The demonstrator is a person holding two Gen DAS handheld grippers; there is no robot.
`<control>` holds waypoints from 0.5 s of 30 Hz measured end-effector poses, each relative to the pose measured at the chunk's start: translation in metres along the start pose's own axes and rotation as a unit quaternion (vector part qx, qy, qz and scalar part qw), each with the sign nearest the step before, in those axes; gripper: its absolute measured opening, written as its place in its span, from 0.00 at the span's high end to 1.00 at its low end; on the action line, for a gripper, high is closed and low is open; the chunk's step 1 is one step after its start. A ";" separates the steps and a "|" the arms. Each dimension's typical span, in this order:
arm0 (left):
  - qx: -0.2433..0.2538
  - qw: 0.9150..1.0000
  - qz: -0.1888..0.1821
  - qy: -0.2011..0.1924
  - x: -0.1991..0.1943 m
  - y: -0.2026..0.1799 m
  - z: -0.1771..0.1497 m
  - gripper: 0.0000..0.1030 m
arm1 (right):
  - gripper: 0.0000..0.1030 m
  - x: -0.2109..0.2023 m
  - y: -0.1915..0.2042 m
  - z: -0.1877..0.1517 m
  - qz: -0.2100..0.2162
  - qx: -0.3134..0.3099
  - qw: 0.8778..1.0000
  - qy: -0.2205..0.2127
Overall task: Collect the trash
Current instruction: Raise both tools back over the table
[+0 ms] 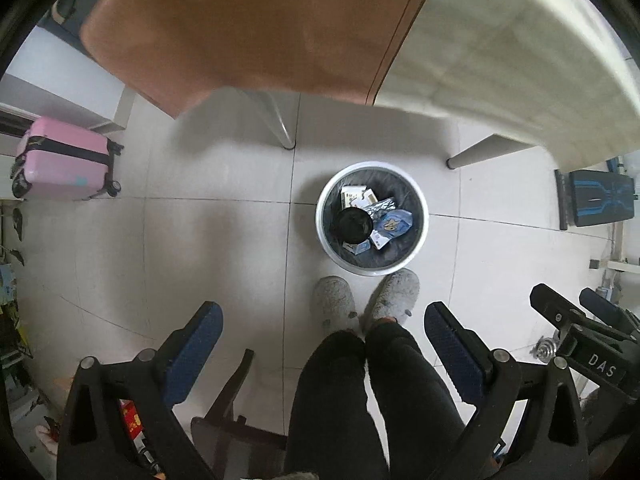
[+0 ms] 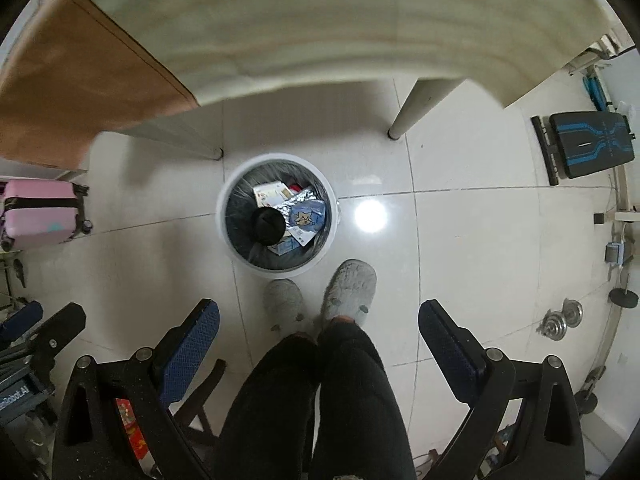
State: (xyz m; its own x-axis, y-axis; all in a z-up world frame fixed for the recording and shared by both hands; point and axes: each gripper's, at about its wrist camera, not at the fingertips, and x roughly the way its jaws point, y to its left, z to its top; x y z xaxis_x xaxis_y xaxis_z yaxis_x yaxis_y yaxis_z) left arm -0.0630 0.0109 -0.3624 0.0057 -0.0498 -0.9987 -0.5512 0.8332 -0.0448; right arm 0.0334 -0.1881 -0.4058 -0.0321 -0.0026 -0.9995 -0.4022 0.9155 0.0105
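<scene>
Trash [image 1: 370, 216] lies inside a round white bin [image 1: 325, 236] with a dark liner, standing on the pale tiled floor [image 1: 180, 248]. In the left wrist view the bin sits just past centre toward 3 o'clock; in the right wrist view it sits near centre, slightly toward 9 o'clock. Its contents are a black round dish [image 2: 267, 221], a cream printed carton [image 2: 271, 193], a silvery foil wrapper [image 2: 301, 197], a blue packet [image 2: 306, 216] and a small white-and-blue box [image 2: 286, 245].

Both cameras look straight down. The left tongs [image 1: 322, 330] stand wide open with nothing between their blue pads. The right tongs [image 2: 318, 328] are likewise spread wide and empty; in the left wrist view they also show at 4 o'clock.

A person stands at 6 o'clock of the bin in dark trousers [image 2: 320, 400] and grey fluffy slippers [image 2: 350, 288], toes just beside its rim.

At 12 o'clock the worktop [image 2: 320, 20] overhangs, cream on one part with a brown panel [image 1: 240, 28] beside it, its legs [image 2: 416, 108] planted near the bin. A pink suitcase [image 1: 64, 158] rests at 9 o'clock, a black-and-blue bench pad [image 2: 592, 144] at 2 o'clock.
</scene>
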 end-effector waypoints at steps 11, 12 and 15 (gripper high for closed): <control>0.004 0.995 -0.013 -0.099 -0.131 -0.015 0.034 0.00 | 0.02 -0.150 0.000 0.024 0.061 0.025 0.997 -0.049; 0.008 0.994 -0.012 -0.113 -0.142 -0.019 0.043 0.00 | 0.02 -0.161 -0.001 0.034 0.068 0.029 0.996 -0.057; 0.025 0.988 0.001 -0.154 -0.172 -0.036 0.084 0.00 | 0.02 -0.191 -0.008 0.072 0.082 0.034 0.993 -0.077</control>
State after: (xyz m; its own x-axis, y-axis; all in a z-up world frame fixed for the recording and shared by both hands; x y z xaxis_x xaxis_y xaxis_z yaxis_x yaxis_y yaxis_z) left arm 0.0261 0.0361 -0.1913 0.2621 0.1155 -0.9581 -0.5094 0.8598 -0.0357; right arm 0.1090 -0.1661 -0.2171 0.0506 0.2045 -0.9775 -0.3394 0.9241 0.1758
